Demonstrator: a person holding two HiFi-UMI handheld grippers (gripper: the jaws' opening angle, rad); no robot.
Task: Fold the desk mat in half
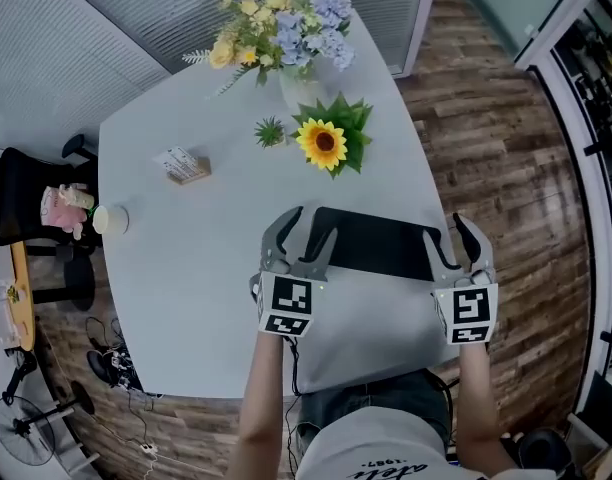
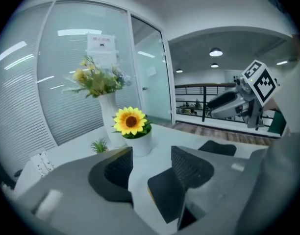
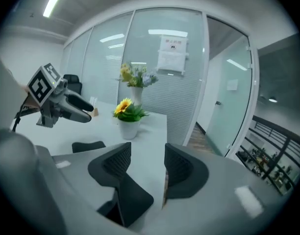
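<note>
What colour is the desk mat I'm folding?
Plain black, no visible pattern. The desk mat shows best in the head view.

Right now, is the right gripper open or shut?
Open. The right gripper has its fingers well apart, with the table showing between the pads, which press on nothing.

Ahead of you on the table (image 1: 186, 298) stand a flower vase (image 1: 286, 38), a potted sunflower (image 1: 326, 144) and a tiny plant (image 1: 270, 131); leftward, a card box (image 1: 185, 165) and a paper cup (image 1: 111, 219).
</note>
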